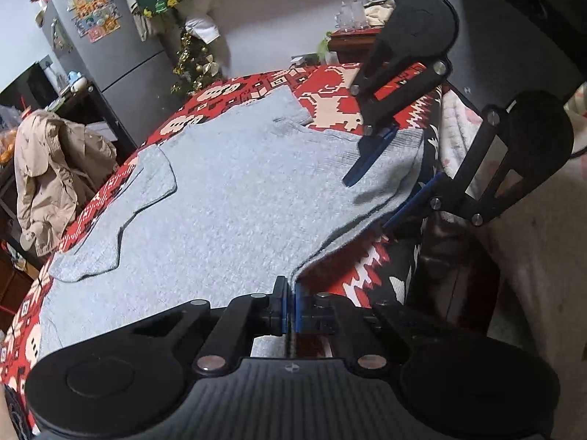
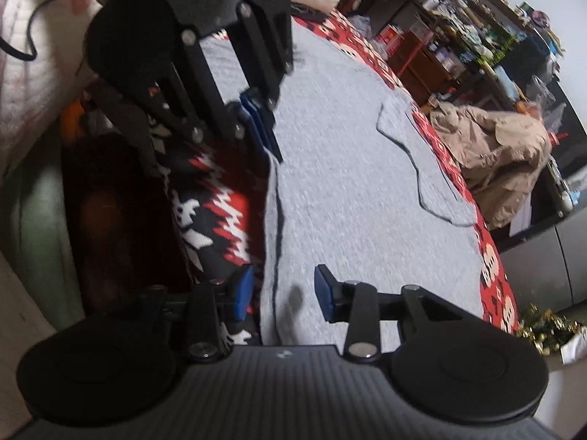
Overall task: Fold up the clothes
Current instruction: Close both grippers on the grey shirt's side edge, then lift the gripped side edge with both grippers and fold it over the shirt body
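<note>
Covering most of the table, a grey sweater is laid flat on the red, white and black patterned cloth, so that its edges can be reached for folding. One sleeve of the sweater is already turned in over its body on the side towards the beige jacket, which hangs beyond that edge of the table.

On the opposite side of the sweater, its near edge is pinched by the clenched jaws of the left gripper, judged to be a hold kept ready for lifting that side over. Further along the same edge, the right gripper is held with its jaws released, one blue pad above the knit and the other off its edge; the fabric lies between them but is not pressed.

Behind the sweater a grey refrigerator with stickers and a small decorated tree are seen. Crowded shelves are seen past the jacket.
</note>
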`<state>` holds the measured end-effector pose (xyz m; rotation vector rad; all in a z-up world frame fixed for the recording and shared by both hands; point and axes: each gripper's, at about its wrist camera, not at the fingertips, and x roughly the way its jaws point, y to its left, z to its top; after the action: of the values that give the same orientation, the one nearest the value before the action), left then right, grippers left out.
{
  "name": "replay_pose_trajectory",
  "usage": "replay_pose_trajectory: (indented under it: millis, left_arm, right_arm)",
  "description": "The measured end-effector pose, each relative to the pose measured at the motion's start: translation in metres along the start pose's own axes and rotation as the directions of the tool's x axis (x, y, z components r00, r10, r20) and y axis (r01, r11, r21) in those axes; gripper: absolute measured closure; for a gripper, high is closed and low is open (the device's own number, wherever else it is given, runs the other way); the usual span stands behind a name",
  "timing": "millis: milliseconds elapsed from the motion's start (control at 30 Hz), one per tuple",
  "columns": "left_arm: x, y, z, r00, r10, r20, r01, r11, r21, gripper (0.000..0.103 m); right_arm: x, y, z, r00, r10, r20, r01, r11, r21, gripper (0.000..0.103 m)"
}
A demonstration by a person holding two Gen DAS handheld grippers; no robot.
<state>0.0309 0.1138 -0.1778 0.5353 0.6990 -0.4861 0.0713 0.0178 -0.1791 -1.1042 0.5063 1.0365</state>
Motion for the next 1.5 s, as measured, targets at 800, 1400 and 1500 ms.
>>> replay_pose_trajectory:
  millis: [800, 1400, 1500]
  left_arm:
    - [-0.005, -0.014, -0.003, 0.999, 0.031, 0.021, -0.031, 0.999, 0.021, 0.058]
    - [-0.004, -0.029, -0.027, 0.974, 0.227, 0.002, -0.223, 0.956, 0.190, 0.053]
    - [-0.009, -0.021, -0.038, 0.964, 0.264, -0.019, -0.256, 0.948, 0.190, 0.052]
  right_arm:
    - [-0.004, 0.001, -0.023, 0.992, -0.112, -0.059, 0.111, 0.994, -0.023, 0.097]
    - [-0.036, -0.052, -0.008, 0.992, -0.123, 0.011, 0.120, 0.981, 0.155, 0.098]
    - [-0.035, -0.058, -0.008, 0.992, -0.127, 0.011, 0.124, 0.980, 0.156, 0.098]
